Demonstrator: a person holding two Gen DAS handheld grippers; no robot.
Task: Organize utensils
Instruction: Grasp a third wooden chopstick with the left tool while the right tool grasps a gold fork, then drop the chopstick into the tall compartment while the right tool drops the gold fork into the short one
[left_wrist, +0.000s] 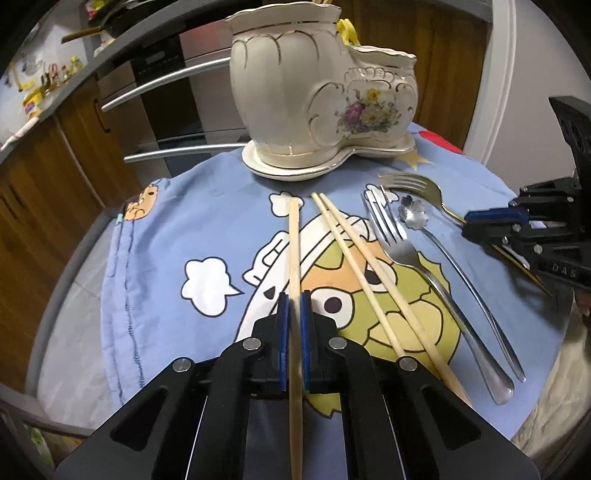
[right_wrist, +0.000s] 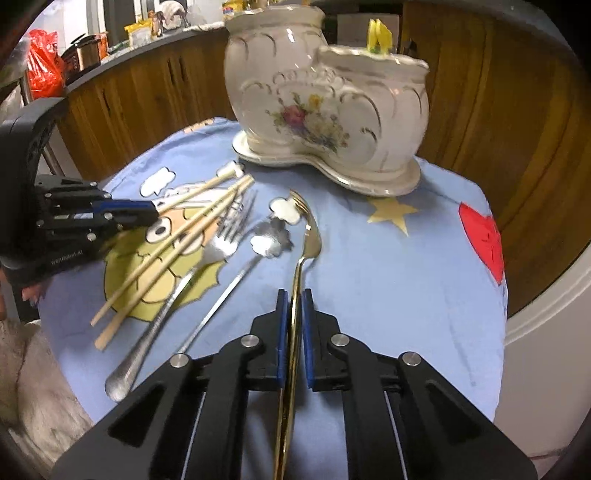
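My left gripper (left_wrist: 294, 299) is shut on a single wooden chopstick (left_wrist: 294, 240) that points toward the white floral ceramic holder (left_wrist: 321, 96). Two more chopsticks (left_wrist: 354, 254), a silver fork (left_wrist: 397, 240) and a flower-bowled spoon (left_wrist: 413, 216) lie on the blue cartoon cloth (left_wrist: 184, 229). My right gripper (right_wrist: 294, 301) is shut on the handle of a gold fork (right_wrist: 308, 236), tines toward the holder (right_wrist: 328, 107). The right gripper also shows at the right edge of the left wrist view (left_wrist: 469, 225); the left one shows at the left of the right wrist view (right_wrist: 153, 216).
The round table (left_wrist: 66, 266) edge curves close on the left. Wooden cabinets (right_wrist: 140, 99) and a cluttered counter (right_wrist: 92, 48) stand behind. A yellow item (right_wrist: 377, 35) sticks out of the holder's low compartment. Bare blue cloth (right_wrist: 406, 277) lies right of the gold fork.
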